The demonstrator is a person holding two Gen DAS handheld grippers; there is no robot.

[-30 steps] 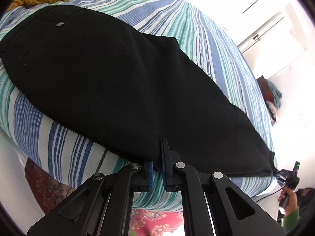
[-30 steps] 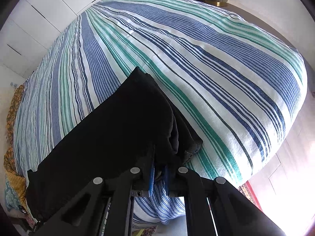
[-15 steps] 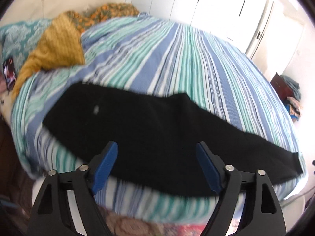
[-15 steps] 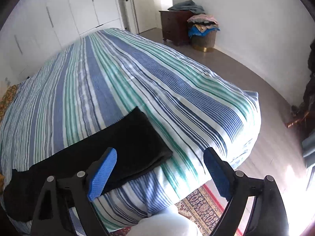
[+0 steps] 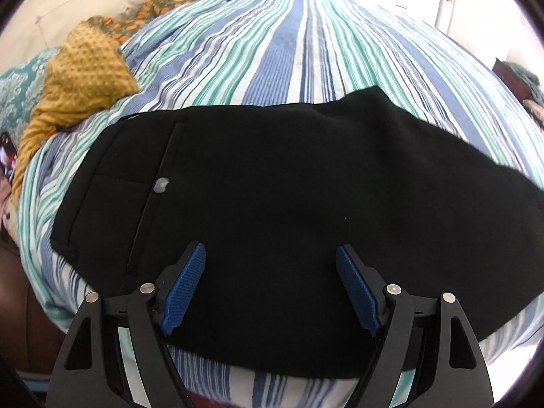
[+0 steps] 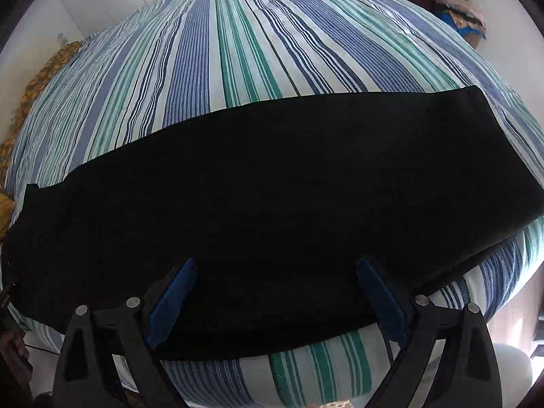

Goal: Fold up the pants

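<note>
The black fabric pants (image 5: 289, 187) lie flat along the near edge of the bed with the blue, green and white striped cover (image 5: 306, 44), one leg apparently laid on the other. The waist end, with a rear pocket and its small grey button (image 5: 161, 185), appears in the left wrist view; the hem end (image 6: 503, 156) appears in the right wrist view.

Hazards, as judged from this state:
- The near long edge of the pants runs along the rounded side of the mattress. A grasp or pull toward the operator could drag the garment over the edge.
- A pinch that catches only the top layer would separate the two legs and spoil the alignment.
- Unequal lifting by the two grippers would skew the next fold, so that hem and waist do not meet squarely.
- The mustard-yellow dotted blanket (image 5: 81, 81) lies near the waist end, apart from it; a wide sweep could snag it.

Left gripper (image 5: 272, 289): jaws spread wide, empty, poised over the seat area near the pocket; contact with the fabric cannot be confirmed.

Right gripper (image 6: 277, 301): jaws spread wide, empty, poised over the lower leg section; contact likewise cannot be confirmed
</note>
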